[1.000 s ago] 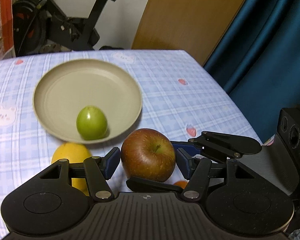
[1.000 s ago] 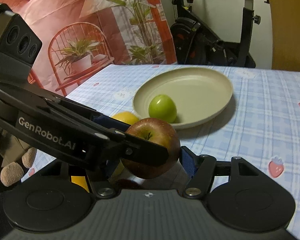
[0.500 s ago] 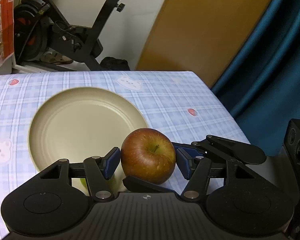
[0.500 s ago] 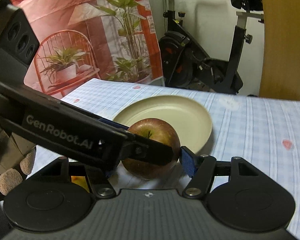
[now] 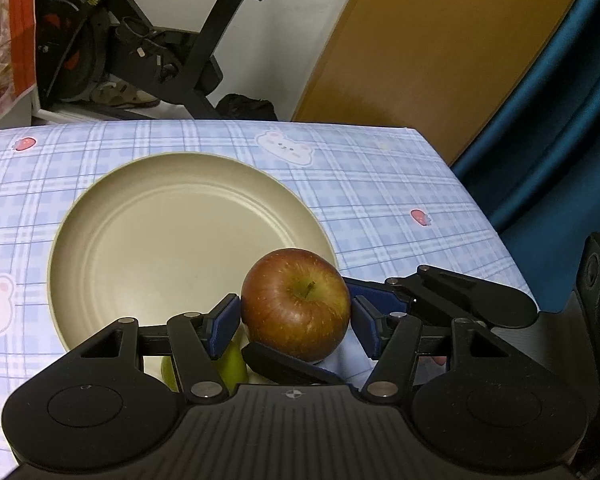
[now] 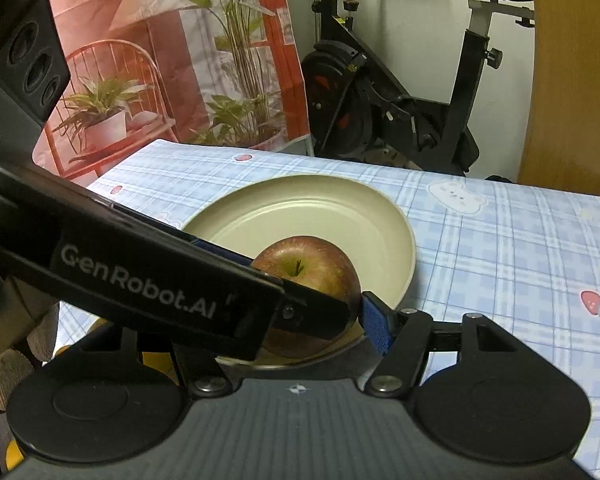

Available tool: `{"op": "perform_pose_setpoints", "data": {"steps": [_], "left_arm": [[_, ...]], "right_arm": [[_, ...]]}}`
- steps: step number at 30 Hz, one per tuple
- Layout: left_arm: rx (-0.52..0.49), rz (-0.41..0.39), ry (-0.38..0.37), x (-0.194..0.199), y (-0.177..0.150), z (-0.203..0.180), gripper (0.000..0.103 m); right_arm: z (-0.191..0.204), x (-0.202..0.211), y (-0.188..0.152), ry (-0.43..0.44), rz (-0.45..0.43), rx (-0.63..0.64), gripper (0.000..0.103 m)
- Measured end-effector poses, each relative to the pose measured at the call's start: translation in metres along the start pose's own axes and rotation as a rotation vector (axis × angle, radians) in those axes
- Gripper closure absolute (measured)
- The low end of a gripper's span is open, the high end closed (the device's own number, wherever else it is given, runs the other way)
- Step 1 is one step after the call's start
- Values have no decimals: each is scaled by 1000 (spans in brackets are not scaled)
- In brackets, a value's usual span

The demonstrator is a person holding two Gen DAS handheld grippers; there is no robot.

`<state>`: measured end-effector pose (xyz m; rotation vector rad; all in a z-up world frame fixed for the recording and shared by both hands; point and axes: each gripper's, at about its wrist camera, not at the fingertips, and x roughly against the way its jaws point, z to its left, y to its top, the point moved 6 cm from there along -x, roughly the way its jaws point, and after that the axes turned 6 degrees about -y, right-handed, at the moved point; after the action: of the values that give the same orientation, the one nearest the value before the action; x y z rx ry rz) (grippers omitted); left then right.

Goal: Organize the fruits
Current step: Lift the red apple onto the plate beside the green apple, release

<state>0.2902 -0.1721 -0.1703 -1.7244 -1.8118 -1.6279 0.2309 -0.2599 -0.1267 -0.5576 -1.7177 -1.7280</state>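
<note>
A red apple point(image 5: 296, 304) hangs over the near rim of a beige plate point(image 5: 140, 240) on the checked tablecloth. My left gripper point(image 5: 294, 316) has its blue pads against both sides of the apple. My right gripper point(image 6: 300, 320) grips the same apple point(image 6: 312, 256) crosswise. Its right pad presses the fruit, and its left pad is hidden behind the left gripper's black body point(image 6: 148, 276). A green fruit point(image 5: 228, 364) lies on the plate's near part, mostly hidden under my left finger. A patch of yellow fruit point(image 6: 156, 360) shows below the left gripper in the right wrist view.
The plate point(image 6: 320, 208) is bare across its middle and far side. The table's right edge point(image 5: 480, 208) drops off beside a blue curtain. An exercise bike point(image 6: 380, 100) and a wooden panel stand behind the table. A gloved hand point(image 6: 4, 372) holds the left gripper.
Both grippers moved forward together with the apple, from in front of the plate to over its near rim. The green and yellow fruits slid out of sight under the grippers.
</note>
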Motion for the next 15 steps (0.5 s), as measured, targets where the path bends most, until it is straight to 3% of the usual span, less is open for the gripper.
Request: {"op": "perform_pose_setpoints", "data": {"steps": [8,15], "left_arm": [[0,-5,13,-2,1,-1,39],[16,-47,0,19,-1,-2,38]], "right_arm": [[3,-5,3,-20,13,-8,35],[8,7,4,-43,12,-3,30]]}}
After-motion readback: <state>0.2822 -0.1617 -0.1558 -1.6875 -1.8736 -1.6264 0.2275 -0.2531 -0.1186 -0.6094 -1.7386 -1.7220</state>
